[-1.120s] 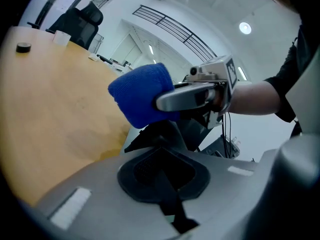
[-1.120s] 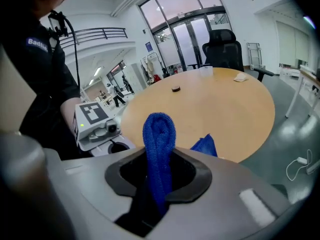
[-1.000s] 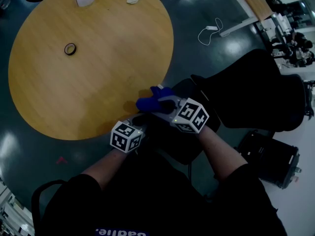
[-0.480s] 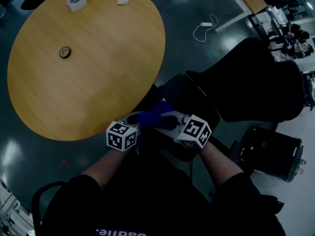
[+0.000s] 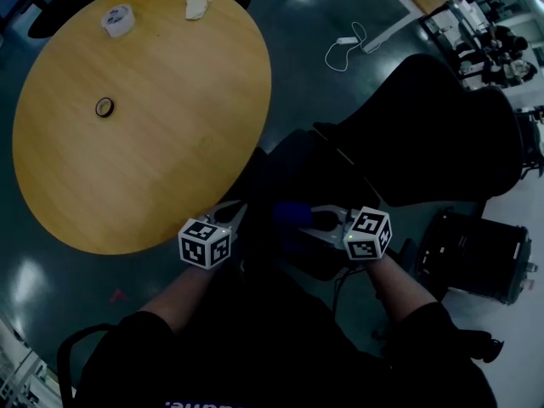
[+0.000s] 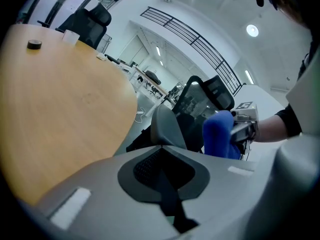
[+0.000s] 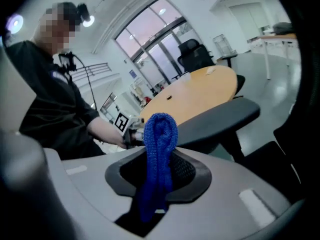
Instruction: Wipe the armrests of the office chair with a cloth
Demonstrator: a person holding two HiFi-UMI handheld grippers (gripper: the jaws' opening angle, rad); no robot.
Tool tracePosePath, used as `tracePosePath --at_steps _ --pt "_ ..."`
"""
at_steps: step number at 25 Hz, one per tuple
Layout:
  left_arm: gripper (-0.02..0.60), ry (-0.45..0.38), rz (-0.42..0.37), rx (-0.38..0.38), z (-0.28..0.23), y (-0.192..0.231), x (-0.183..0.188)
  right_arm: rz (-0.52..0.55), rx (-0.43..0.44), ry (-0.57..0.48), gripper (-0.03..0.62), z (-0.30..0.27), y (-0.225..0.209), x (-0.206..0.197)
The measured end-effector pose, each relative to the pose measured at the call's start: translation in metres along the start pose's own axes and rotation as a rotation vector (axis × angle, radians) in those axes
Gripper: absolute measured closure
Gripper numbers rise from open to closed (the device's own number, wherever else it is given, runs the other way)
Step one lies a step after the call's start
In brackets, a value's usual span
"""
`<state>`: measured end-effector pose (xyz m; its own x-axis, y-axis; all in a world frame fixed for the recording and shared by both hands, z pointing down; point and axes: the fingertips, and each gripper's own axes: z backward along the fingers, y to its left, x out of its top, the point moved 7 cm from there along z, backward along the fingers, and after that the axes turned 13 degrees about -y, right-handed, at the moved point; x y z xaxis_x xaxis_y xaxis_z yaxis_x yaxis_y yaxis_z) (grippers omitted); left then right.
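The black office chair [image 5: 442, 134] stands right of the round wooden table [image 5: 127, 134]. Its dark armrest [image 5: 293, 172] runs toward me between both grippers. My right gripper [image 5: 316, 219] is shut on a blue cloth [image 5: 291, 213], which rests at the near end of the armrest. In the right gripper view the cloth [image 7: 159, 149] stands folded between the jaws, with the armrest [image 7: 220, 118] beyond. My left gripper [image 5: 234, 215] sits just left of the armrest, shut with nothing in it. In the left gripper view the armrest [image 6: 167, 126] and the cloth [image 6: 219, 134] lie ahead.
On the table's far side lie a white tape roll [image 5: 117, 19], a crumpled white wad [image 5: 197, 7] and a small black ring [image 5: 104, 106]. A white cable [image 5: 344, 45] lies on the floor. A black case [image 5: 480, 253] stands at the right.
Both grippers have drawn back toward me along the armrest, the right one carrying the blue cloth with it. The head view has shifted slightly.
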<state>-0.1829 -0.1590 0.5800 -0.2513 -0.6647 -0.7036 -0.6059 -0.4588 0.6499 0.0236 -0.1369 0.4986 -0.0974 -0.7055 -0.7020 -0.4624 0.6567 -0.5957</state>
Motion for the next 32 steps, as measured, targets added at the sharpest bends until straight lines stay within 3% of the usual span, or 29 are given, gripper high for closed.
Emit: tracePosePath --at_steps 2,5,8,10,12,16,23,32 --pt "0.569 0.003 -0.009 -0.004 0.000 0.000 0.001 -0.031 -0.100 -0.113 0.491 0.021 -0.031 0.020" --pt "0.569 0.003 -0.012 -0.003 0.001 0.000 0.001 0.018 -0.296 -0.223 0.491 0.039 -0.086 0.053" --pt "0.569 0.006 -0.018 -0.005 -0.001 -0.002 0.002 0.101 -0.466 -0.247 0.491 0.045 -0.128 0.078" --pt "0.569 0.010 -0.030 -0.009 -0.002 -0.003 0.003 0.159 -0.532 -0.211 0.491 0.040 -0.142 0.086" --pt "0.569 0.014 -0.040 -0.012 -0.004 -0.002 0.004 0.203 -0.531 -0.162 0.491 0.028 -0.143 0.087" --pt "0.569 0.020 -0.047 -0.016 -0.004 -0.002 0.004 0.248 -0.446 -0.099 0.491 0.000 -0.115 0.070" --pt "0.569 0.044 -0.066 -0.037 -0.003 0.004 0.007 0.168 -0.418 -0.145 0.491 -0.030 -0.070 0.041" --pt "0.569 0.107 -0.117 -0.106 -0.004 0.007 0.009 0.157 -0.400 -0.085 0.491 -0.070 -0.006 0.012"
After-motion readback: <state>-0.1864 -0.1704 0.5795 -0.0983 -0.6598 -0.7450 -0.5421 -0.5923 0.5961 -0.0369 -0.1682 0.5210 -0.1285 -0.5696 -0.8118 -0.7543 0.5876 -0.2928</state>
